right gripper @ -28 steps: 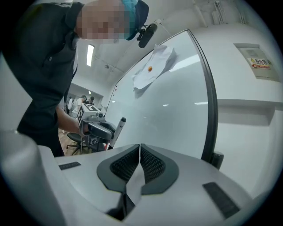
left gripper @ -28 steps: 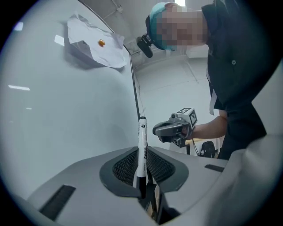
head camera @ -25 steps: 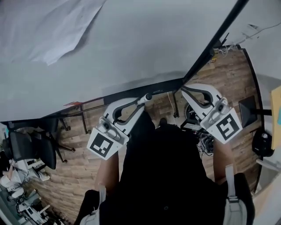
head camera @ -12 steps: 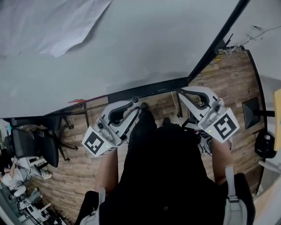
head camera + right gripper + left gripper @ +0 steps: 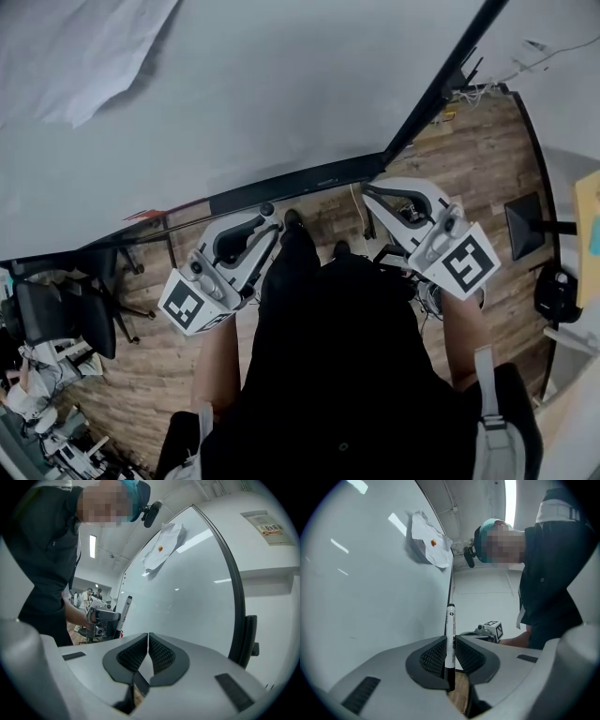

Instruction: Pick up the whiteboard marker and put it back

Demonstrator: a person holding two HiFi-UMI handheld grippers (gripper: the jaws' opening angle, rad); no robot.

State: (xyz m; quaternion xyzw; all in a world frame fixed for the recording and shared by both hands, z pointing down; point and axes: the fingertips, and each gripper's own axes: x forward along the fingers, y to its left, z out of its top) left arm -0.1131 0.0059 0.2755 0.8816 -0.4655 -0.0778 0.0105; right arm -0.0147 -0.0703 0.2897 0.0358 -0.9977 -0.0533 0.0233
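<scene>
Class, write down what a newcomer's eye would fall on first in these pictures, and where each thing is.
A large whiteboard fills the upper head view, with a crumpled sheet of paper at its upper left. Near its lower edge, the left tongs are shut on a whiteboard marker; the right tongs are shut on nothing.

Clamps whiteboard marker [image 5: 450,627] in left gripper [image 5: 277,217] at 9 o'clock. Holds right gripper [image 5: 376,195] at 3 o'clock, jaws together, empty.
</scene>
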